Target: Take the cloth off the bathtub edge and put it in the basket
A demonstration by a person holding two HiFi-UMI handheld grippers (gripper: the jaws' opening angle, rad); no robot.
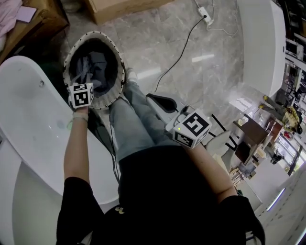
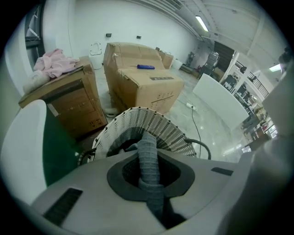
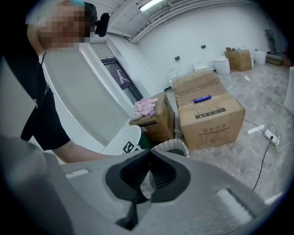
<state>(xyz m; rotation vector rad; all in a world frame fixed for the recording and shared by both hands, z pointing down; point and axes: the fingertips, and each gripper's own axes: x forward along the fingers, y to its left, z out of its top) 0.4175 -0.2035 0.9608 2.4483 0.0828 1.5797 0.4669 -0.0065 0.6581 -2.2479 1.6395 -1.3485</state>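
Grey marble floor (image 1: 201, 57) fills the room, with a white bathtub (image 1: 28, 110) on the person's left and a white woven basket (image 1: 106, 101) standing on the floor just beside its rim. Beyond the basket are large cardboard boxes (image 2: 147, 87), one of them with a pink bundle (image 2: 55, 64) on top, and a power strip (image 1: 205, 14) trails its cable across the floor.

The left forearm (image 1: 76, 148) reaches straight ahead past the tub's edge. The left gripper (image 2: 149, 158) tips steeply down over the mouth of the basket, with its marker cube (image 1: 81, 94) facing up. Its fingers are closed on the cloth (image 2: 146, 142), a grey ribbed strip that runs from between them towards the basket's opening. From the head view the basket holds dark grey fabric, and the cloth is off the bathtub edge.

The right arm is bent close to the body, so the right gripper (image 3: 148, 153) sits above the person's right thigh and points forward and somewhat down towards the basket. Its fingers are pressed together at the tips with nothing between them.

The person wears blue jeans (image 1: 134, 124) and a black top.
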